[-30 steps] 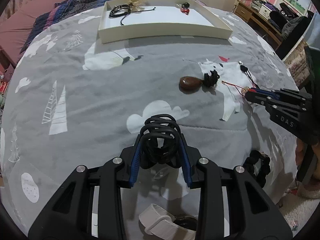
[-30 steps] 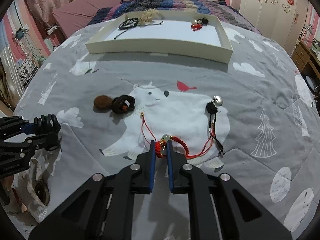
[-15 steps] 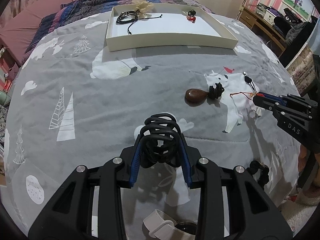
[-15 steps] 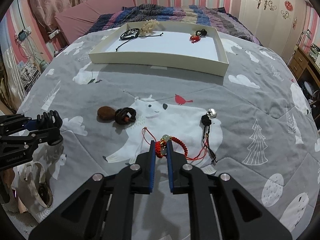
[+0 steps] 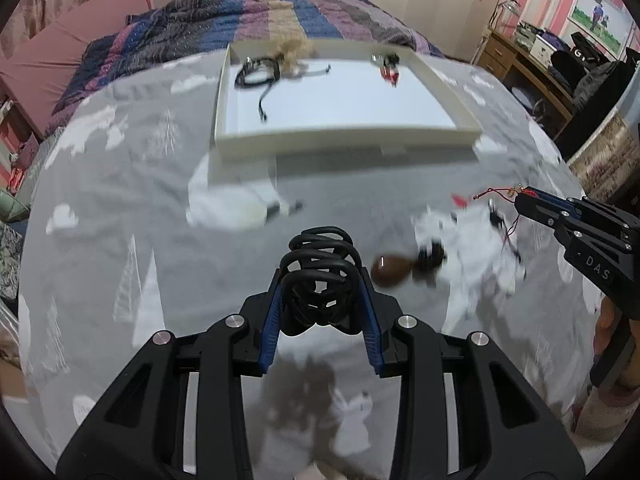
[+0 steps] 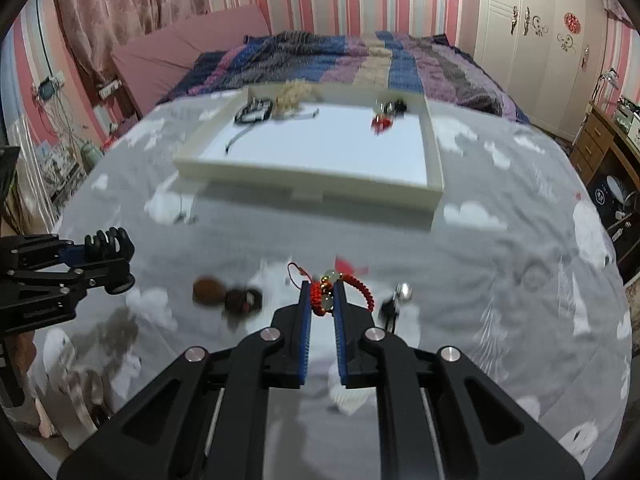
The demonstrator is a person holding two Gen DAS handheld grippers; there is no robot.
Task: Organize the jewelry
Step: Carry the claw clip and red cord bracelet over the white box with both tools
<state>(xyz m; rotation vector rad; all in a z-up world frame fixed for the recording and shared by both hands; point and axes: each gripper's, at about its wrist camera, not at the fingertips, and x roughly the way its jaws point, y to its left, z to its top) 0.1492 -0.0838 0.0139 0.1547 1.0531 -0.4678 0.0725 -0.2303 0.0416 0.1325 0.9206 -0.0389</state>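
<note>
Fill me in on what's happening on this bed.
A person is sorting jewelry with a handheld claw in each hand. The left claw grips a black coiled bracelet; the right claw is pinched on a red beaded cord bracelet. Both pieces are lifted off the grey bedspread. The white tray ahead already holds several pieces. A brown pendant on a dark cord and a black cord with a small bell lie on the bedspread.
</note>
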